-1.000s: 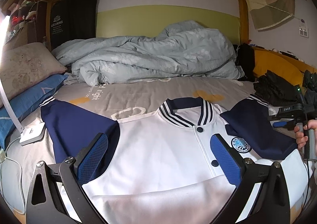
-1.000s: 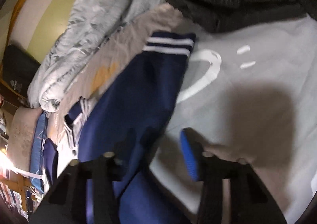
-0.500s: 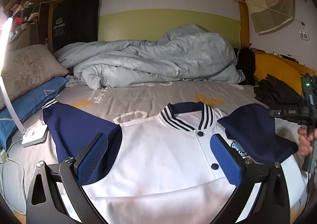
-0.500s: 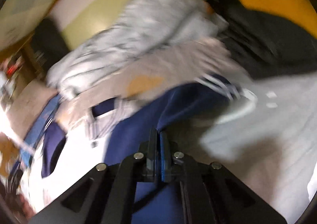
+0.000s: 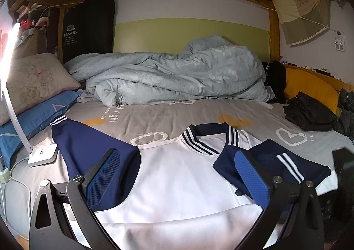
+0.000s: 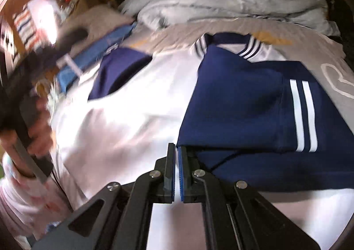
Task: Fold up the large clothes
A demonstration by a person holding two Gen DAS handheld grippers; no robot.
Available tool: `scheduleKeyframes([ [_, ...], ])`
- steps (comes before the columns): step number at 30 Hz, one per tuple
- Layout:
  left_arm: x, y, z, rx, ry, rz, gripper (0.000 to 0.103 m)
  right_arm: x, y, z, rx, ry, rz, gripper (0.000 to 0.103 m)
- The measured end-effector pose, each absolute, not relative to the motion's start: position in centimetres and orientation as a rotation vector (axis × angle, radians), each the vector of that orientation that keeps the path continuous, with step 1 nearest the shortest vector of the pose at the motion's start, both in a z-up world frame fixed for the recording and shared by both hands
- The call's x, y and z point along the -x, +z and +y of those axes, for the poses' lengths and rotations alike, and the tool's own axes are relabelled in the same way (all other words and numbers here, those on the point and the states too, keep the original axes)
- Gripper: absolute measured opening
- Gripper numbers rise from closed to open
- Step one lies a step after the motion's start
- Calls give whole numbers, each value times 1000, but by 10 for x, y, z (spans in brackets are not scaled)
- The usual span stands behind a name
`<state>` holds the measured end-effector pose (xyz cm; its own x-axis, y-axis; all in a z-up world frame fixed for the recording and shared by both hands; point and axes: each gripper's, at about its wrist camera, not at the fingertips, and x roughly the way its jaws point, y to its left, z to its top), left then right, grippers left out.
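The left gripper [image 5: 177, 179] stood with its blue-padded fingers [image 5: 104, 177] spread wide apart, holding nothing. The right gripper [image 6: 177, 161] had its pads pressed together. The person's left hand [image 6: 33, 130] gripped a handle, blurred.

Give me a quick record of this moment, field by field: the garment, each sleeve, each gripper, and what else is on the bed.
garment: white jacket, flat on the bed
right sleeve: folded over the chest
left sleeve: spread out
right gripper: shut on the folded sleeve's edge
left gripper: open, above the jacket
behind: crumpled duvet
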<state>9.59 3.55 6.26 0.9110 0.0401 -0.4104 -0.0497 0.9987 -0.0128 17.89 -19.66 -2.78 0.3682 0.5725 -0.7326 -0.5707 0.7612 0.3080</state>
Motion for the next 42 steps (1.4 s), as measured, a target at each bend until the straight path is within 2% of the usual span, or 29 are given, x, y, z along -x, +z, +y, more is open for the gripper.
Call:
scheduleKeyframes([
  [5, -95, 62, 35, 20, 44, 429, 103, -176, -22, -202, 8, 682, 941, 3],
  [6, -95, 62, 34, 16, 45, 429, 103, -176, -14, -207, -5, 670, 920, 6],
  [9, -96, 60, 32, 5, 41, 433, 103, -178, 3, -227, -68, 626, 868, 31],
  [12, -98, 57, 28, -2, 36, 440, 103, -189, 18, -250, -101, 541, 803, 33],
  [16, -99, 53, 22, -16, 28, 451, 103, -216, 13, -276, -111, 394, 810, 36],
  [21, -99, 52, 18, -24, 20, 453, 103, -252, -22, -299, -145, 279, 927, 36],
  [24, -98, 52, 18, -19, 13, 455, 103, -262, -34, -307, -224, 307, 994, 41],
  [26, -99, 51, 18, -18, 9, 459, 103, -262, -36, -305, -248, 363, 1008, 41],
  [27, -99, 51, 18, -18, 8, 461, 103, -259, -35, -303, -243, 371, 1004, 36],
  [28, -100, 50, 18, -18, 7, 464, 103, -255, -34, -301, -224, 364, 990, 18],
  [31, -99, 50, 16, -18, 2, 465, 103, -241, -24, -291, -156, 380, 886, 3],
  [34, -96, 53, 13, -20, -8, 452, 103, -221, -5, -277, -94, 465, 772, 3],
  [38, -92, 54, 9, -18, -62, 453, 103, -203, 4, -254, -42, 595, 778, 3],
  [40, -93, 49, 3, -14, -107, 478, 98, -201, 2, -247, -7, 564, 794, 3],
  [42, -95, 43, -5, -26, -162, 509, 87, -201, -1, -248, -38, 614, 827, 3],
])
